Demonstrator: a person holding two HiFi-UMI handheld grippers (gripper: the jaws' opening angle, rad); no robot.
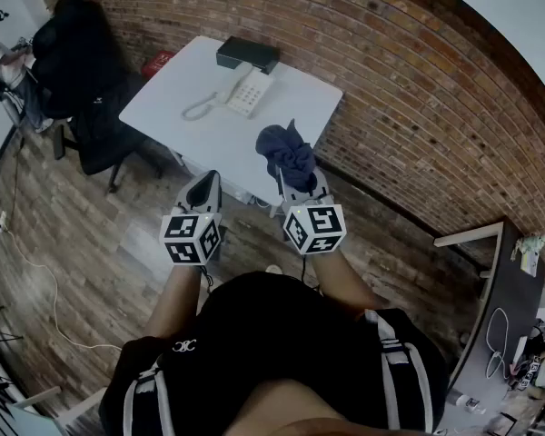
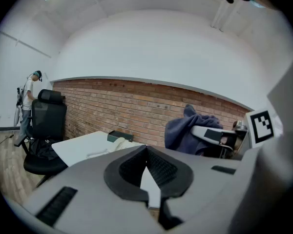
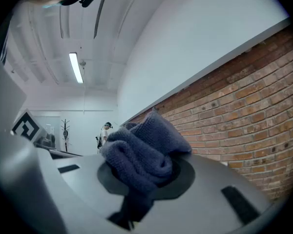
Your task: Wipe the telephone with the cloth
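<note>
The right gripper (image 3: 149,177), held out at waist height in front of the person, pinches a bunched dark blue cloth (image 1: 286,153) between its jaws, the folds spilling up over the tips. Beside it and level with it, the left gripper (image 2: 146,152) has its jaws pressed together on nothing. Both point ahead toward the white table (image 1: 286,107), with the forearms drawn in close to the body. The telephone (image 1: 242,92), pale with a coiled cord, lies on the far half of that table, just in front of a black box (image 1: 247,54) and well apart from the cloth. By the look of it, the cloth is picked up and ready, but no wiping has begun. The person has yet to close in on the table by the brick wall (image 1: 418,107) and bring cloth to telephone.
</note>
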